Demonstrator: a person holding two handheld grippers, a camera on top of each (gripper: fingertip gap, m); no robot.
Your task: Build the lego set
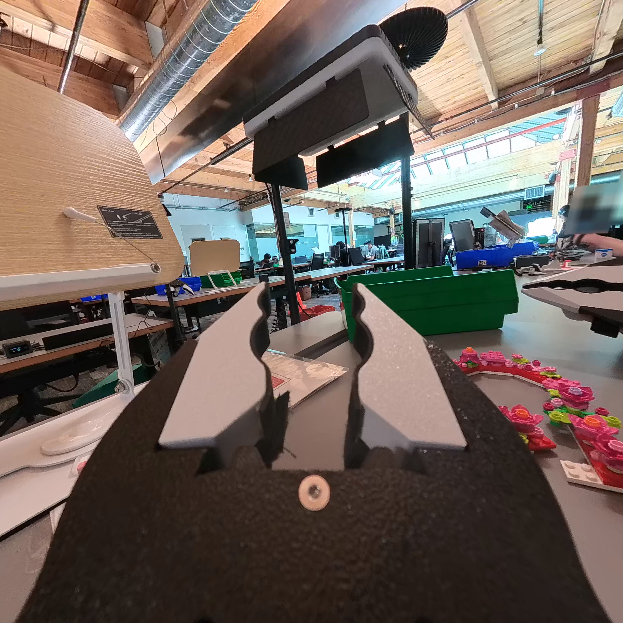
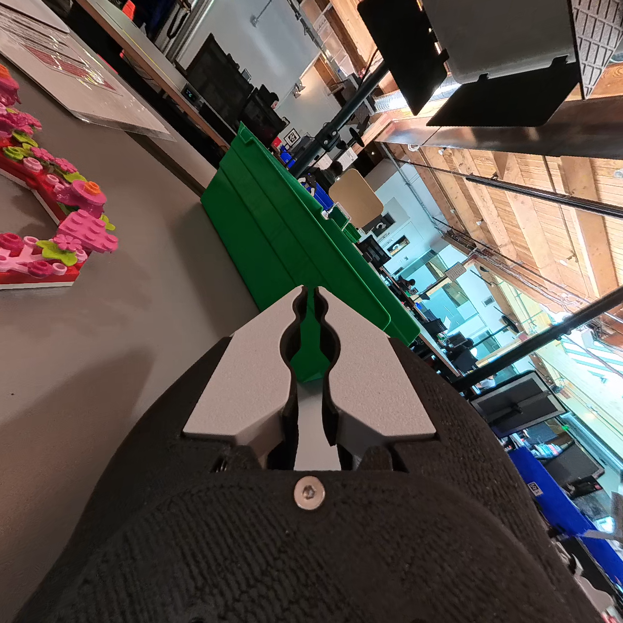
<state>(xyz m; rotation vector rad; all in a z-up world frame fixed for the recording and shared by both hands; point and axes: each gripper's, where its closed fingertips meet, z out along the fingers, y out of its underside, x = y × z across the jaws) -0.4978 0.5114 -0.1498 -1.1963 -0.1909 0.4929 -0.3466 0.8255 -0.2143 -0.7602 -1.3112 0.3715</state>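
Your left gripper point(image 1: 312, 293) fills the lower middle of its frame, released, jaws spread wide with nothing between them. Just past it, a clear-covered instruction sheet point(image 1: 303, 371) lies flat on the grey counter point(image 1: 526, 340). At the right edge of that frame sits the lego set point(image 1: 553, 401), a red curved base topped with pink flowers and lime leaves, resting on the counter and well apart from the jaws. Beyond it, in the centre right, stands a green bin point(image 1: 435, 300).

Your right gripper point(image 2: 312, 289) sits in the lower middle of its tilted frame, nearly clenched, only a thin slit between the tips, and it grips nothing. The lego set point(image 2: 67, 222) appears at the left edge, apart from this gripper. The green bin point(image 2: 269, 236) runs diagonally through the centre, behind the fingertips. Farther off, a black-and-white lamp head point(image 2: 488, 50) hangs in the upper right.
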